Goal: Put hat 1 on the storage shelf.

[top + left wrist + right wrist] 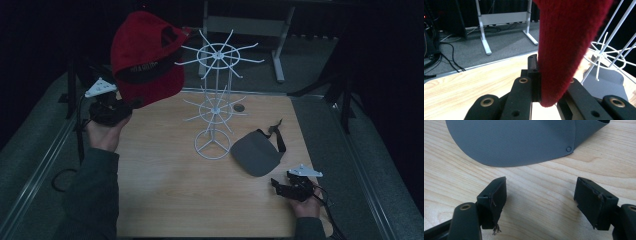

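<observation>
A red cap (145, 55) is held up in the air over the table's far left corner. My left gripper (127, 106) is shut on its lower edge, and in the left gripper view the red fabric (569, 45) is pinched between the black jaws (549, 82). A white wire rack (215, 100) with two tiers of spokes stands mid-table, just right of the cap. A grey visor (257, 152) lies flat to the right of the rack's base. My right gripper (282, 186) rests low by the table's front right, open, its jaws (540, 200) empty and a little short of the visor's brim (519, 142).
The wooden table (170, 200) has a round cable hole (239, 107) behind the rack. A white desk frame (277, 50) stands on the grey floor beyond. Dark stand legs (340, 90) flank the table's right side. Cables trail from both grippers.
</observation>
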A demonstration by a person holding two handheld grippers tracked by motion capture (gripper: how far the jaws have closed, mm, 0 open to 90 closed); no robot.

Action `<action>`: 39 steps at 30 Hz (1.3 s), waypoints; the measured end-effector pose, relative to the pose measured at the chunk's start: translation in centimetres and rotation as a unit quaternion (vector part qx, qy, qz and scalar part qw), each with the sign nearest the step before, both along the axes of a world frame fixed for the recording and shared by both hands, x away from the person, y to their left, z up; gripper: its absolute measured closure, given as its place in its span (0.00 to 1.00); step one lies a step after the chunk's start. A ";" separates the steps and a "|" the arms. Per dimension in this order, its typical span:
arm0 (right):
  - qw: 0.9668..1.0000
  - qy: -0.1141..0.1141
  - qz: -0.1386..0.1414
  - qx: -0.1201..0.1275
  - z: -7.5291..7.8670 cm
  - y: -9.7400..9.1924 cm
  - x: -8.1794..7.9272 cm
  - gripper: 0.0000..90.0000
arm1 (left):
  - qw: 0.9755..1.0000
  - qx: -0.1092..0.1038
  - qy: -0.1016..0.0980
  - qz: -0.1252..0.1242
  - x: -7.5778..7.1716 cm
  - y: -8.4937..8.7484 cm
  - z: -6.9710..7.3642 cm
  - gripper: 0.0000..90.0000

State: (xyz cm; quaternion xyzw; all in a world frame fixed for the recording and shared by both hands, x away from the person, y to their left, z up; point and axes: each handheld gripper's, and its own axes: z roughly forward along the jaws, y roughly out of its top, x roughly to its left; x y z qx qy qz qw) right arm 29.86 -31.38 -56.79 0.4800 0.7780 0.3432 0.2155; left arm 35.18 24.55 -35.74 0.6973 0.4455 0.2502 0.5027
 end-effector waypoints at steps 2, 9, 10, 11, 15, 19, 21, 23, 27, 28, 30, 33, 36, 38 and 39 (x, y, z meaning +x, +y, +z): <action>1.000 0.000 0.000 0.000 0.0 0.0 0.0 0.29 | 1.000 0.001 0.000 0.000 0.0 0.0 0.0 0.95; 1.000 0.000 0.000 0.000 0.0 0.0 0.0 0.29 | 1.000 0.011 0.004 -0.006 0.1 -0.5 -0.5 0.95; 1.000 0.000 0.000 0.000 0.0 0.0 0.0 0.29 | 1.000 0.012 0.005 -0.007 0.1 -0.5 -0.5 0.95; 1.000 0.000 0.000 0.000 0.0 0.0 0.0 0.29 | 1.000 0.012 0.006 -0.008 0.1 -0.5 -0.6 0.95; 1.000 0.000 0.000 0.000 0.0 0.0 0.0 0.29 | 1.000 0.010 0.011 -0.008 0.1 -0.6 -1.4 0.95; 1.000 0.000 0.000 0.000 0.0 0.0 0.0 0.29 | 1.000 0.009 0.017 -0.010 0.1 -0.6 -2.5 0.95; 1.000 0.000 0.000 -0.001 0.0 0.0 0.0 0.29 | 1.000 0.011 0.022 -0.011 0.1 -0.7 -2.9 0.95; 1.000 0.001 0.000 0.001 0.0 0.0 0.0 0.29 | 1.000 0.013 0.025 -0.013 0.1 -0.8 -3.4 0.95; 1.000 0.001 0.000 0.000 0.0 0.0 0.0 0.29 | 0.999 0.019 0.028 -0.015 0.1 -1.1 -4.0 0.95; 1.000 0.001 0.000 0.000 0.0 0.0 0.0 0.29 | 0.999 0.019 0.029 -0.014 0.1 -1.2 -4.2 0.95; 1.000 0.001 0.000 0.000 0.0 0.0 0.0 0.29 | 0.999 0.024 0.031 -0.014 0.1 -1.4 -4.5 0.95; 1.000 0.001 0.000 0.000 0.0 0.0 0.0 0.29 | 0.999 0.025 0.035 -0.017 0.0 -1.6 -5.2 0.95; 1.000 0.001 0.000 0.000 0.0 0.0 0.0 0.29 | 0.998 0.030 0.043 -0.018 0.0 -1.8 -6.0 0.95; 1.000 0.001 0.000 0.000 0.0 0.0 0.0 0.29 | 0.998 0.031 0.047 -0.019 0.0 -1.8 -6.6 0.95; 1.000 0.001 0.000 0.000 0.0 0.0 0.0 0.29 | 0.998 0.032 0.049 -0.020 0.0 -1.9 -6.8 0.95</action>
